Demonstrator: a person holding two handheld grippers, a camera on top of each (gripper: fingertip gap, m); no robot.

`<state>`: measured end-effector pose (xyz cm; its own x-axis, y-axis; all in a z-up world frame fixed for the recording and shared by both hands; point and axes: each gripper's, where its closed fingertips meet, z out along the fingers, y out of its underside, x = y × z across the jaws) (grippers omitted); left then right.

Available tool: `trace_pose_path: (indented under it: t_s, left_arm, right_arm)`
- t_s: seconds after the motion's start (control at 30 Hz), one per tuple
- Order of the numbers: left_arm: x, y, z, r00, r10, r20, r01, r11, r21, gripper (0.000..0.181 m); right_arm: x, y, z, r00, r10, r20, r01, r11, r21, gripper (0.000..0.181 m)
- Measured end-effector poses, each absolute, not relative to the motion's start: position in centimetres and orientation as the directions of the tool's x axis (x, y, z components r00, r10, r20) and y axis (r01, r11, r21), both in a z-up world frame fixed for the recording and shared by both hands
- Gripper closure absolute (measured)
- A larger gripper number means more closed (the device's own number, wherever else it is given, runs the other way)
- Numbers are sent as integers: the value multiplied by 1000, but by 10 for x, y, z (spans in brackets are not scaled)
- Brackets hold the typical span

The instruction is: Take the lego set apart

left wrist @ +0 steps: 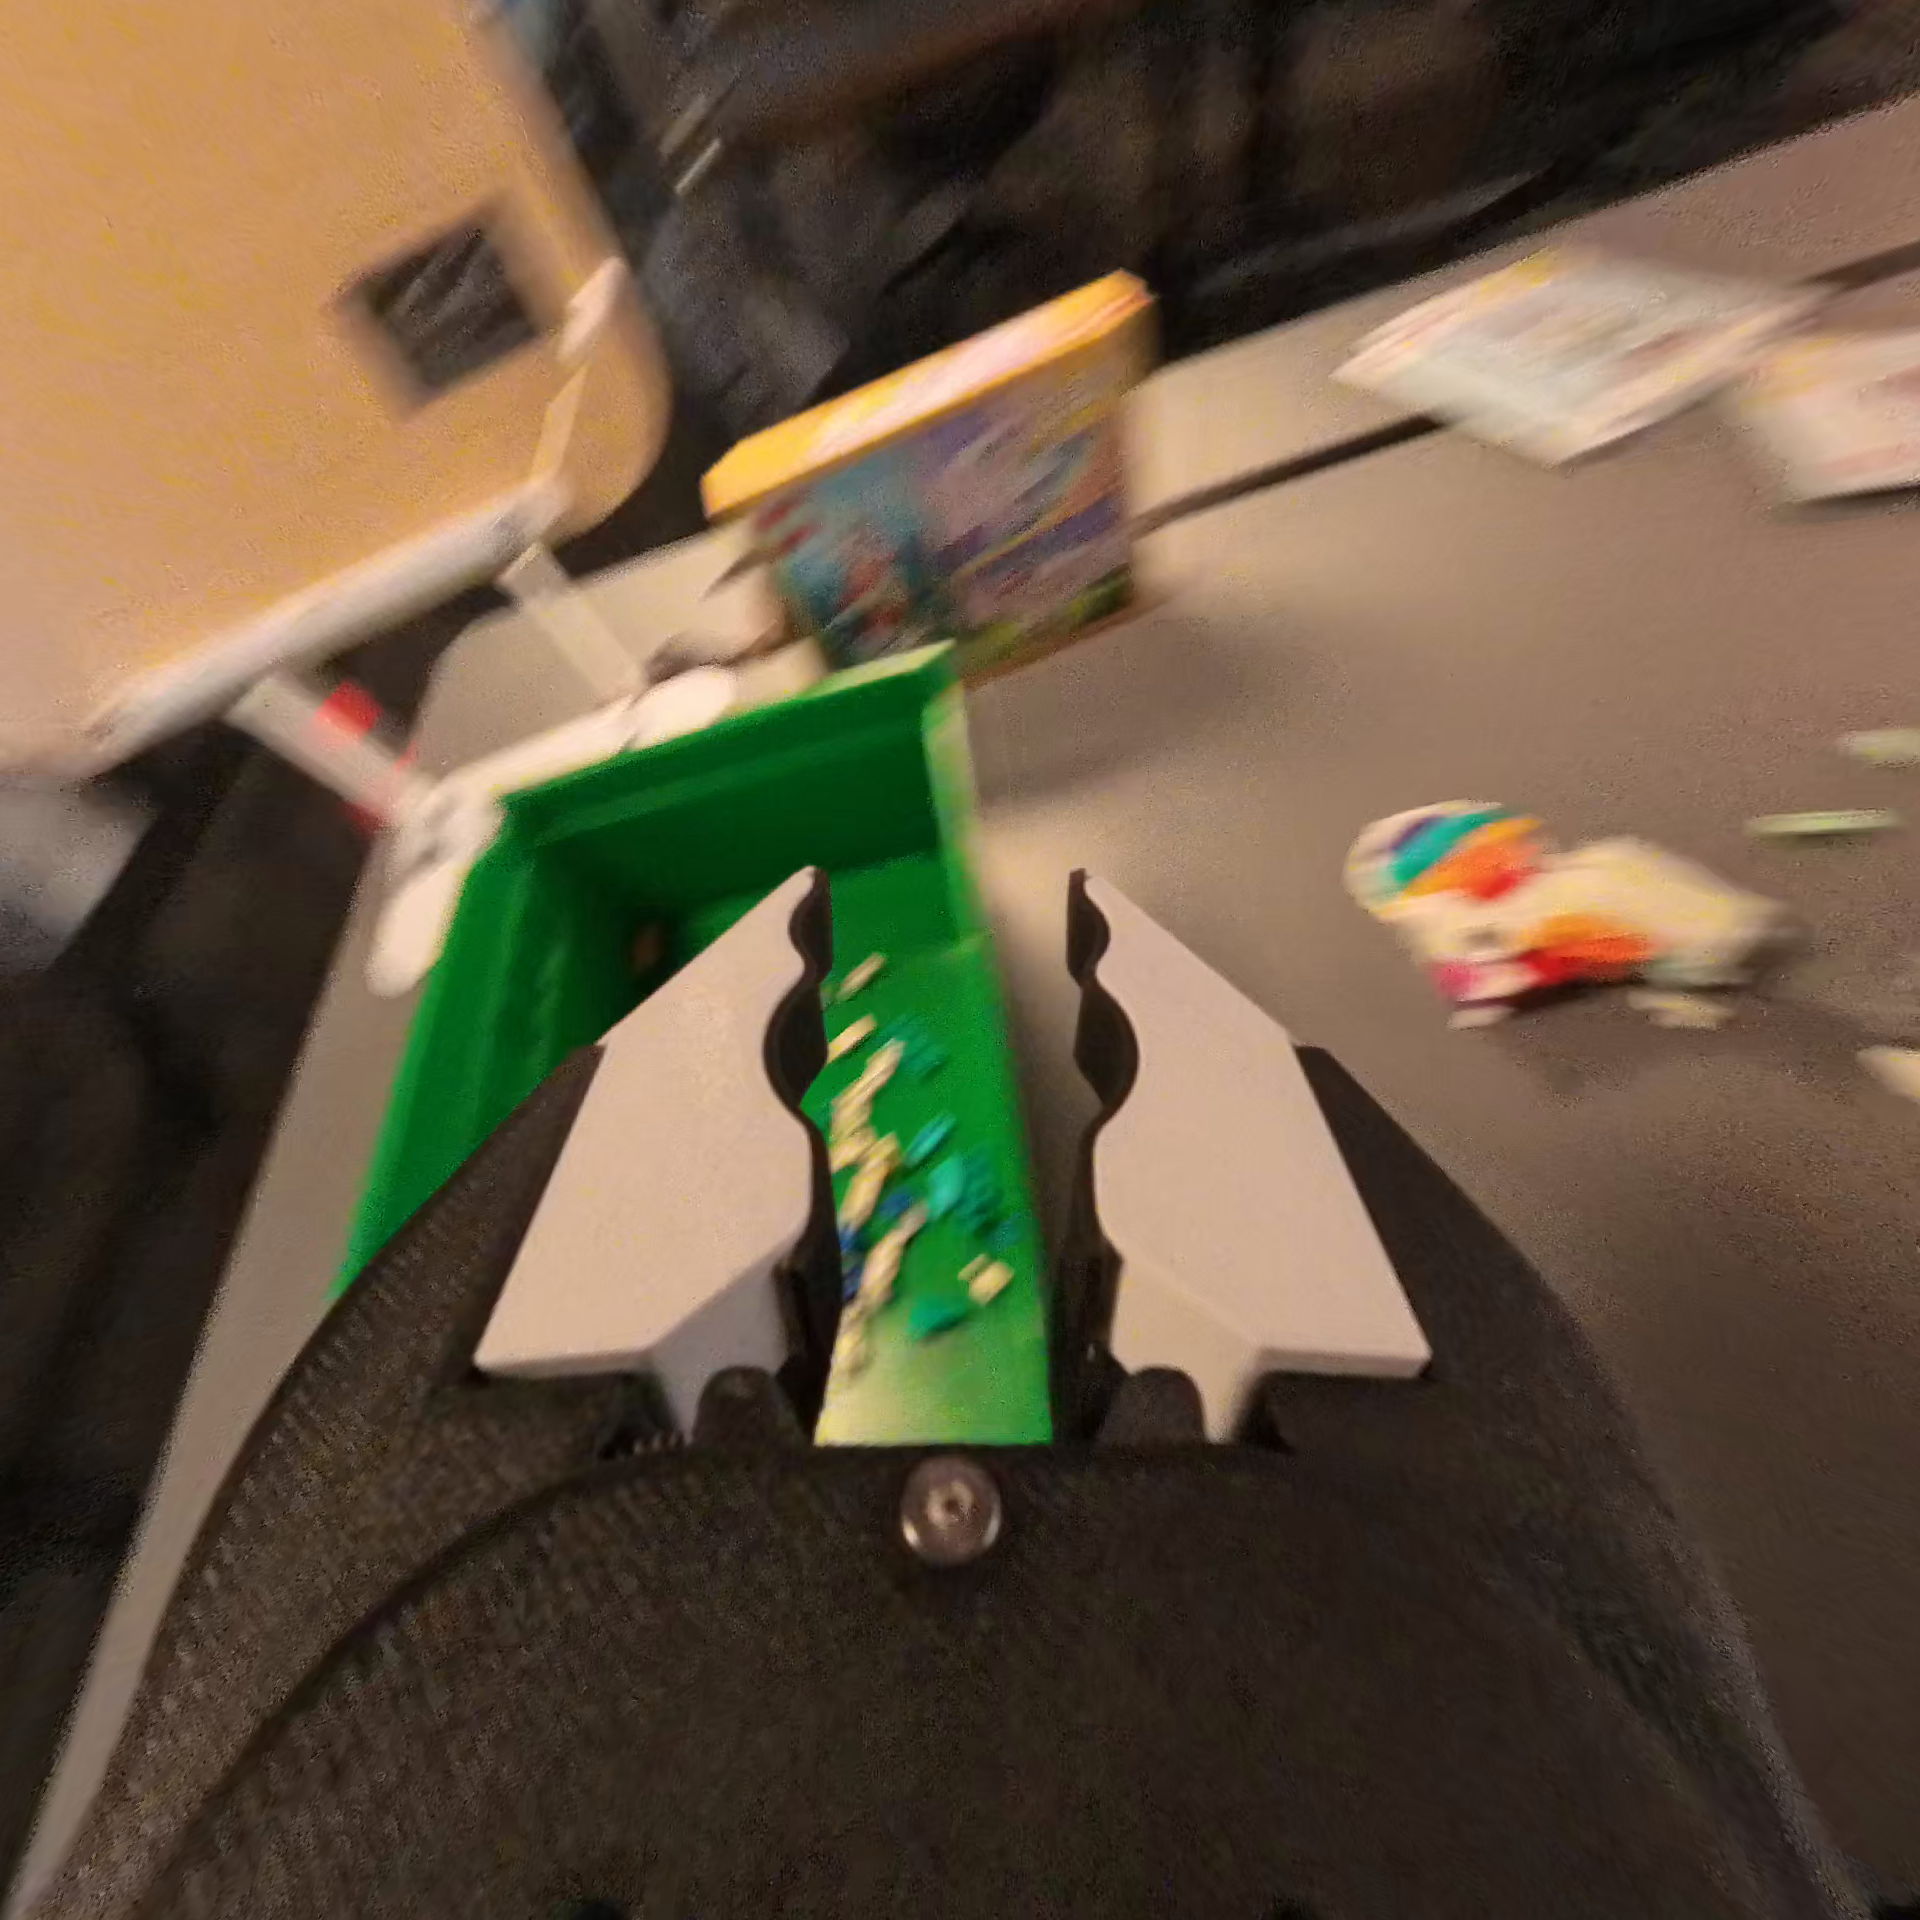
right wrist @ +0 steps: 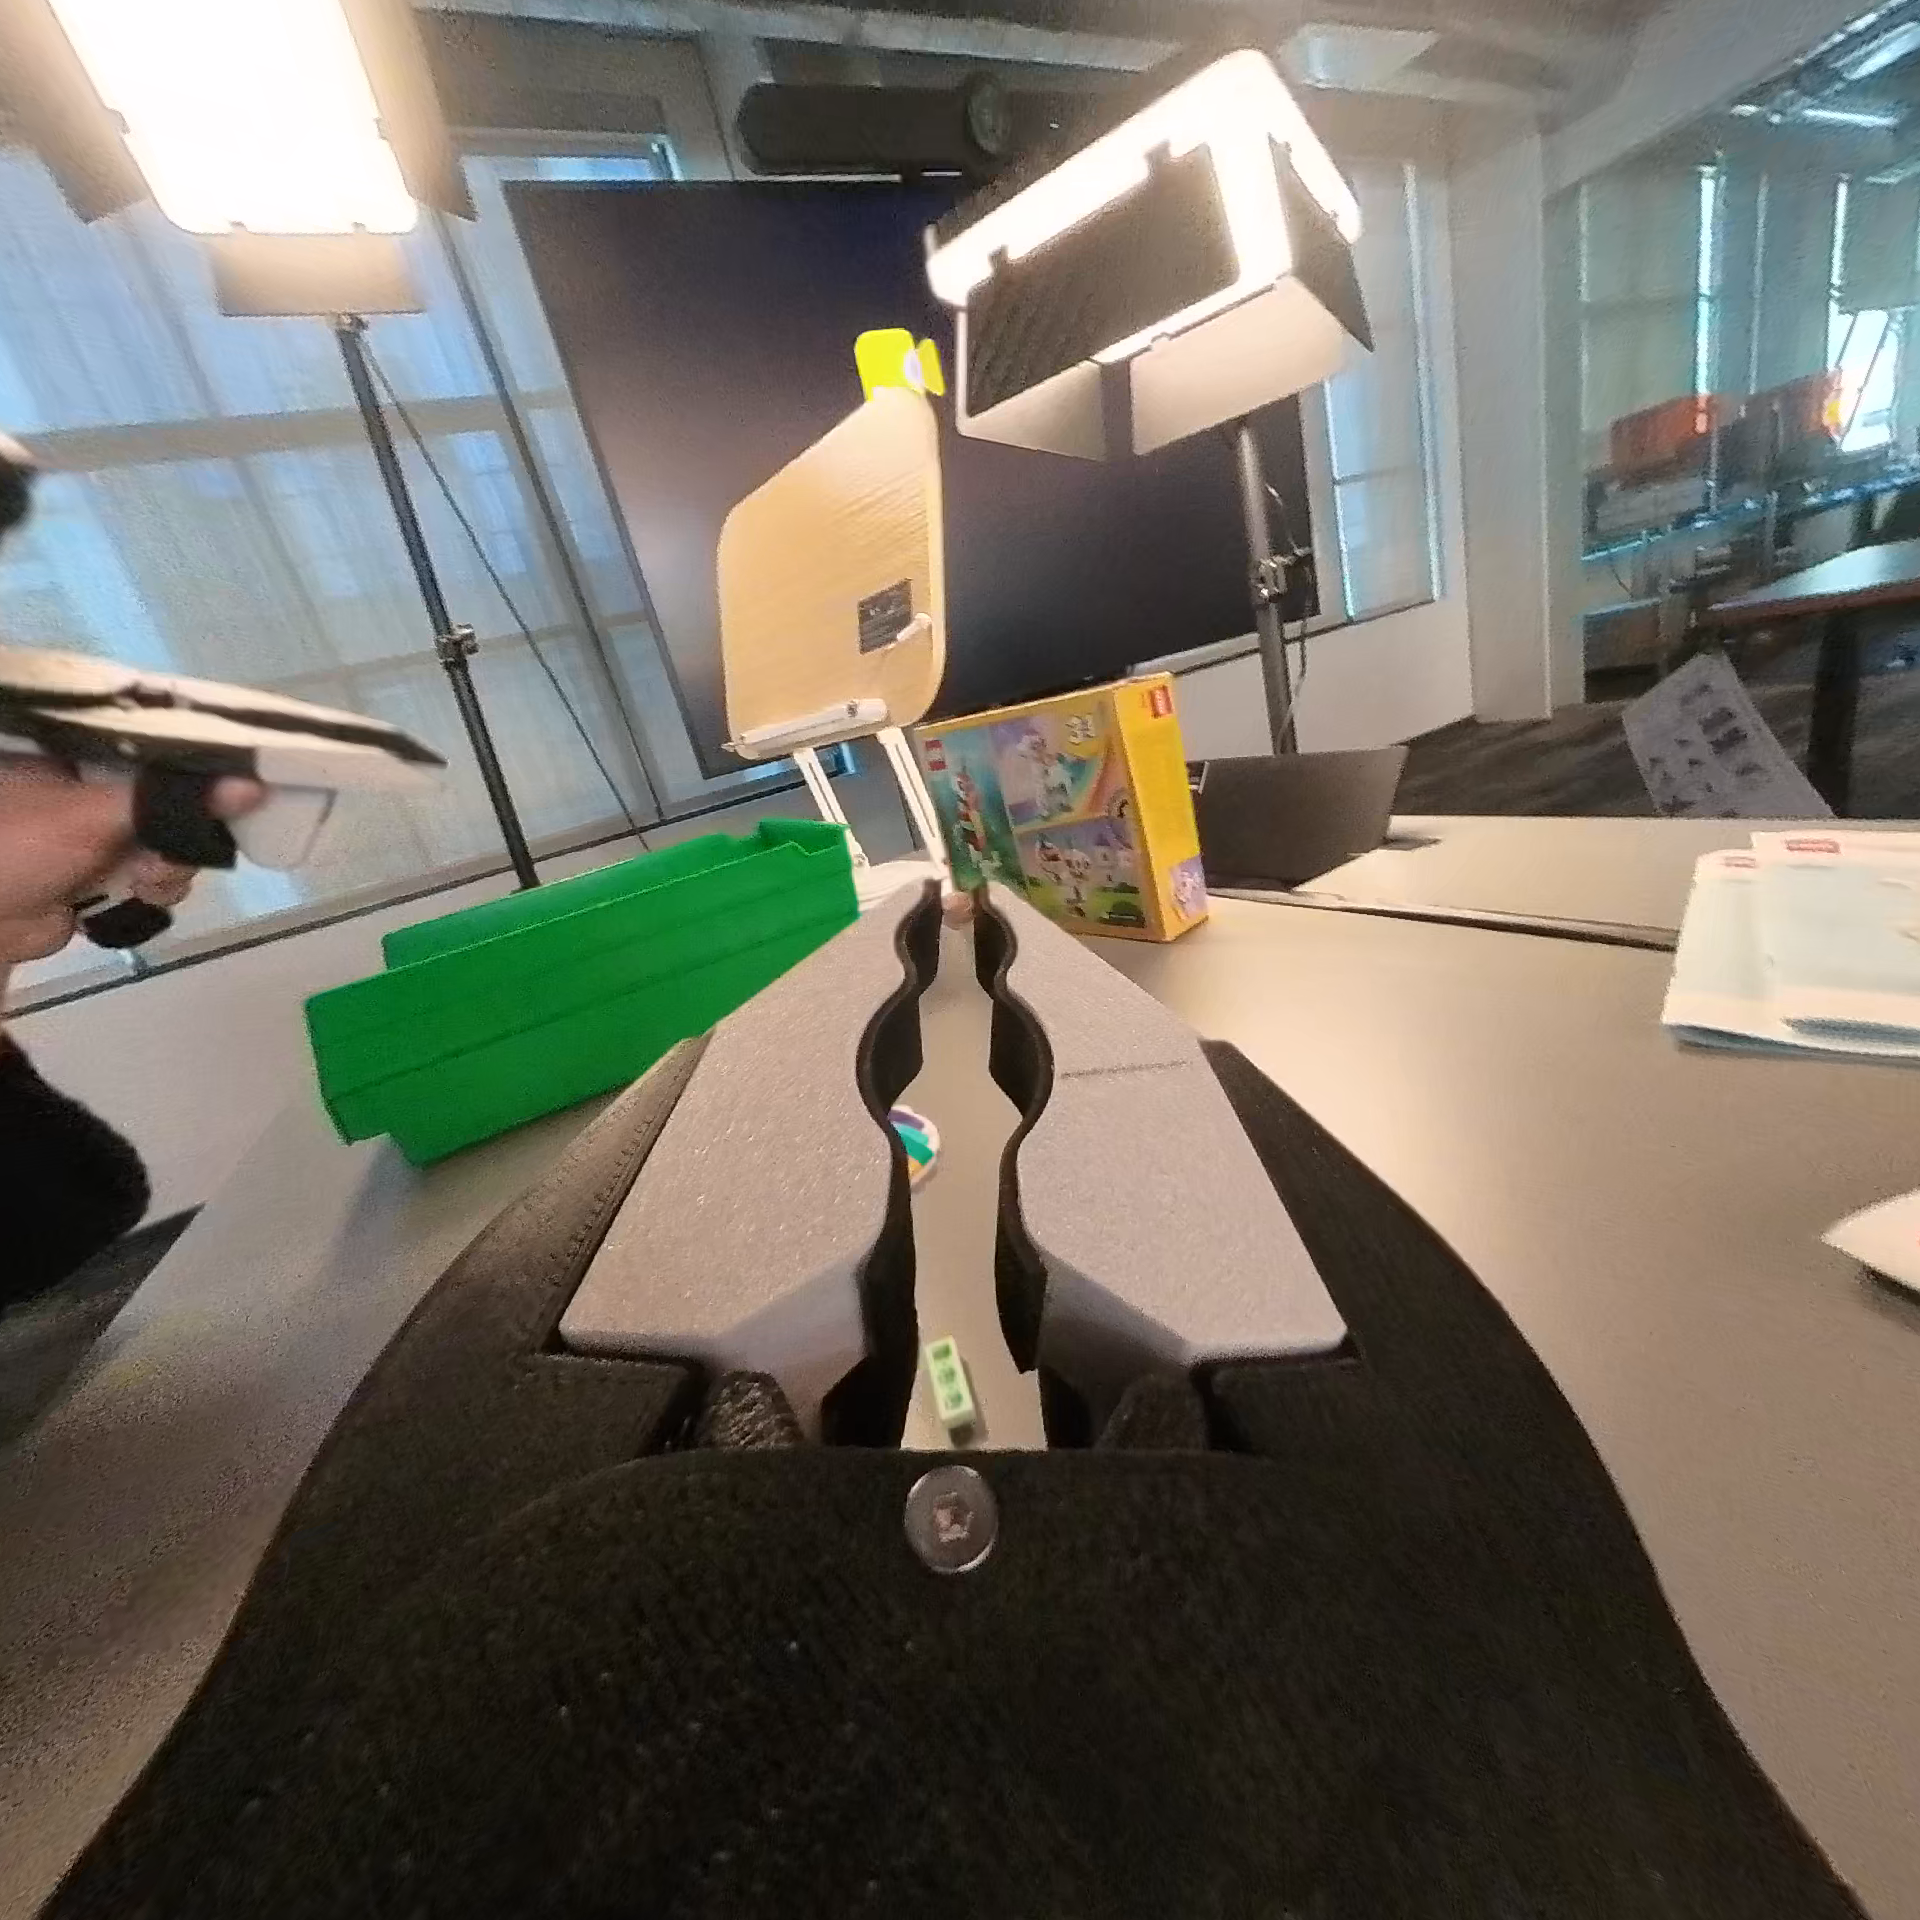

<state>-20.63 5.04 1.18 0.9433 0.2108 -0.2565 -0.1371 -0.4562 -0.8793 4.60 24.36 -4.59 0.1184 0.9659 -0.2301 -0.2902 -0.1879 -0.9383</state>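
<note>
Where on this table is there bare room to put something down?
Bare grey table lies between the yellow lego box and the booklets, and between the green bin and the colourful lego model. It is crowded inside the bin, with loose pieces.

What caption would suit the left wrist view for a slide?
Open left gripper above green bin of loose Lego pieces; colourful Lego model on the table beside it.
</note>
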Motion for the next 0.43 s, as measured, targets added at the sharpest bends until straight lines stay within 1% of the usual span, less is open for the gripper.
trace_pose_path:
  t_s: [0.07,0.1,0.17,0.23,0.3,0.43]
  left_arm:
    - [-145,70,27,963,-2,-269,-256,-306,-917,139]
    - [-118,77,28,953,-90,-290,-303,-254,-918,141]
    - [-73,92,20,928,-235,-290,-338,-200,-920,143]
    - [-36,104,3,904,-371,-213,-301,-198,-933,144]
    - [-11,116,-11,882,-460,-100,-225,-225,-948,144]
    - [11,139,-29,831,-536,148,-35,-315,-948,147]
  right_arm:
    - [44,233,-41,111,983,-147,-286,-110,-952,178]
    - [43,227,-38,111,991,-81,-284,-47,-958,178]
    - [43,213,-31,135,988,75,-279,110,-954,178]
    - [43,200,-26,169,957,236,-266,275,-924,178]
    - [40,188,-24,192,913,360,-243,400,-884,178]
    - [31,168,-30,149,862,485,-202,507,-838,177]
